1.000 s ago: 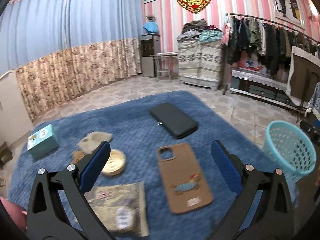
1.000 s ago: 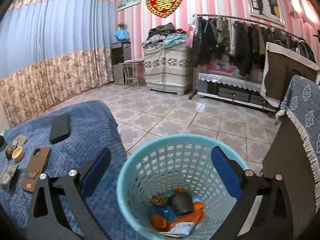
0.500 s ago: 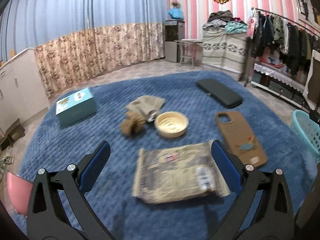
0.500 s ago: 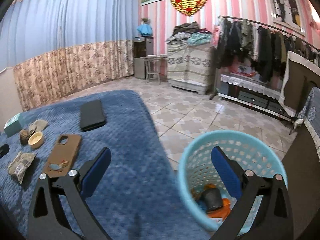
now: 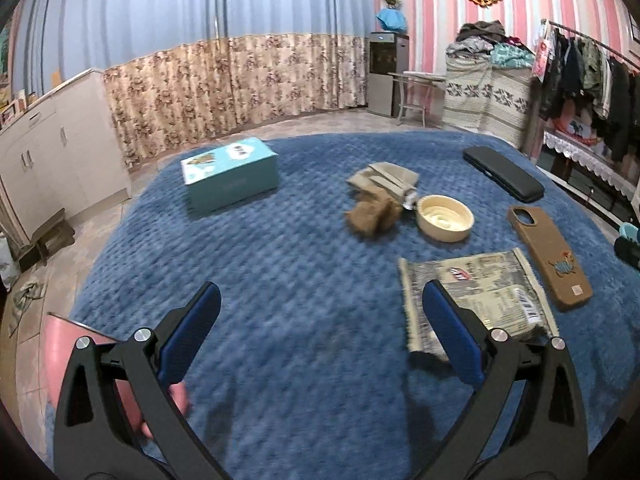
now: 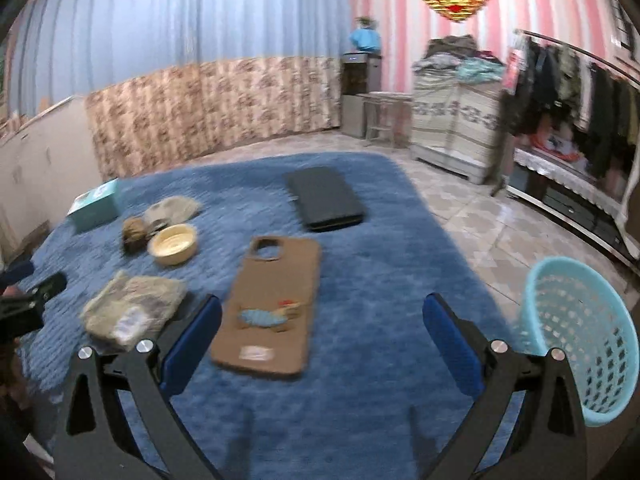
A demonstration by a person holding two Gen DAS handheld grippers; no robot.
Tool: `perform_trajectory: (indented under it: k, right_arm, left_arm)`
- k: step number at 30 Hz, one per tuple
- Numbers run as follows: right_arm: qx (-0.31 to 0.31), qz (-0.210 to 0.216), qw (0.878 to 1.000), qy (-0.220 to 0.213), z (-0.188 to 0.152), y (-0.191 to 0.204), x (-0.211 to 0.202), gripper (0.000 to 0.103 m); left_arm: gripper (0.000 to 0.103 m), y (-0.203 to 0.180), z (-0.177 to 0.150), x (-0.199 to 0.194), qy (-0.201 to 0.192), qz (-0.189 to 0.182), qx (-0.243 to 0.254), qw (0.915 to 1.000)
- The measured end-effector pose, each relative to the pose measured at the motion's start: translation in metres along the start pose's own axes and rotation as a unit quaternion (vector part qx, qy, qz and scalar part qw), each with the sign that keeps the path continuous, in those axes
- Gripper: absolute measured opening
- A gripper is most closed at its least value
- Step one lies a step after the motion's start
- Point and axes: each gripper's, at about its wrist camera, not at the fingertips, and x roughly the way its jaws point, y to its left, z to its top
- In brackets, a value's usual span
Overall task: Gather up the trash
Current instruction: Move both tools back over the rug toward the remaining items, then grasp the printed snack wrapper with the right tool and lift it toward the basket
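On the blue blanket (image 5: 280, 280) lie a printed foil wrapper (image 5: 476, 292), a crumpled brown paper wad (image 5: 372, 214) and a beige crumpled wrapper (image 5: 384, 178). My left gripper (image 5: 320, 332) is open and empty above bare blanket, left of the foil wrapper. My right gripper (image 6: 320, 340) is open and empty above the blanket near a brown phone case (image 6: 276, 300). The foil wrapper (image 6: 132, 308) and the paper wad (image 6: 134, 230) also show in the right wrist view. A light blue trash basket (image 6: 580, 332) stands at the right of the blanket.
A teal box (image 5: 230, 174), a cream bowl (image 5: 444, 218), a black case (image 5: 502, 174) and the phone case (image 5: 548, 256) lie on the blanket. A clothes rack (image 6: 576, 108) and tiled floor are to the right. White cabinets (image 5: 52, 148) stand at the left.
The left gripper has swung left, away from the phone case and past the foil wrapper. The right gripper has swung left from over the basket to over the blanket. Both stayed open.
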Motion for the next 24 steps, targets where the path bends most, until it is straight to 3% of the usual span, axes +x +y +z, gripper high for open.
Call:
perform_trajectory:
  k: [5, 11, 16, 21, 23, 24]
  right_arm:
    - [-0.026, 0.037, 0.999, 0.025, -0.005, 0.044, 0.008, 0.098]
    - [-0.070, 0.051, 0.994, 0.059, -0.013, 0.093, 0.024, 0.098]
    - [-0.075, 0.058, 0.991, 0.097, -0.015, 0.108, 0.044, 0.095]
    - [-0.052, 0.089, 0.985, 0.139, -0.023, 0.105, 0.062, 0.064]
    - [-0.053, 0.102, 0.984, 0.138, -0.025, 0.106, 0.062, 0.050]
    - [-0.056, 0.106, 0.983, 0.137, -0.025, 0.108, 0.062, 0.048]
  left_arm:
    - [0.098, 0.025, -0.002, -0.005, -0.004, 0.001, -0.019, 0.9998]
    - [0.098, 0.047, -0.007, -0.007, -0.003, 0.004, -0.032, 0.9995]
    - [0.098, 0.058, -0.008, -0.009, -0.008, 0.004, -0.033, 0.9994]
    - [0.098, 0.056, -0.008, -0.011, -0.012, -0.009, -0.035, 0.9993]
    - [0.098, 0.052, -0.008, -0.009, -0.010, -0.012, -0.033, 0.9993]
    - [0.098, 0.052, -0.008, -0.008, -0.010, -0.013, -0.032, 0.9993]
